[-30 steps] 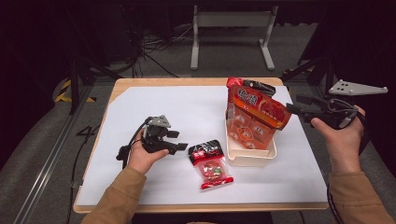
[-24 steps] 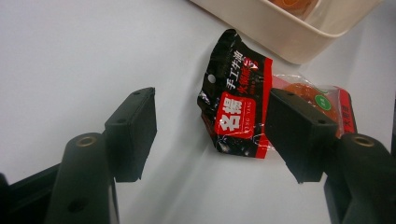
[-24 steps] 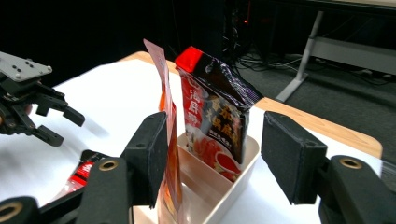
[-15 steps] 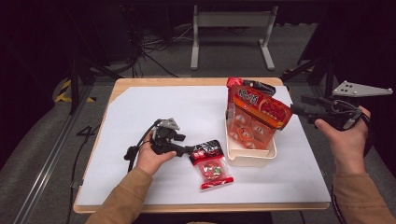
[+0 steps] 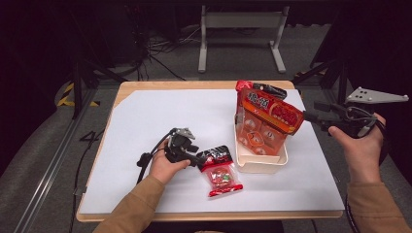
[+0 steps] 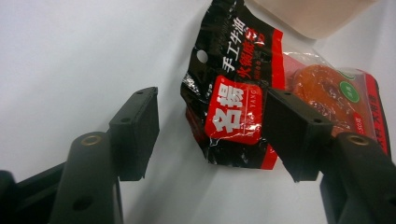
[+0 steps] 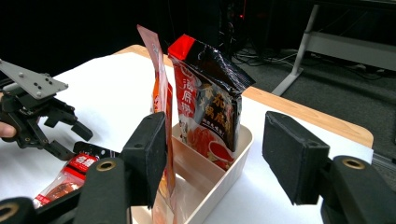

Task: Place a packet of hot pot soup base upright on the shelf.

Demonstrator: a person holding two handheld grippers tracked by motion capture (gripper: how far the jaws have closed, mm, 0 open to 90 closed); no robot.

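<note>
Two grippers in play, and we start with the left gripper [image 5: 197,158]: its jaws stand apart and have just been closing a little, straddling the black top edge of the flat red-and-black snack packet [image 6: 243,112] lying on the white table cover [image 5: 145,126], pads not yet pressing. Our right gripper [image 7: 212,154] hangs wide with nothing between its pads, just beside the cream plastic tub [image 5: 260,162] holding two upright red pouches [image 5: 265,121].
</note>
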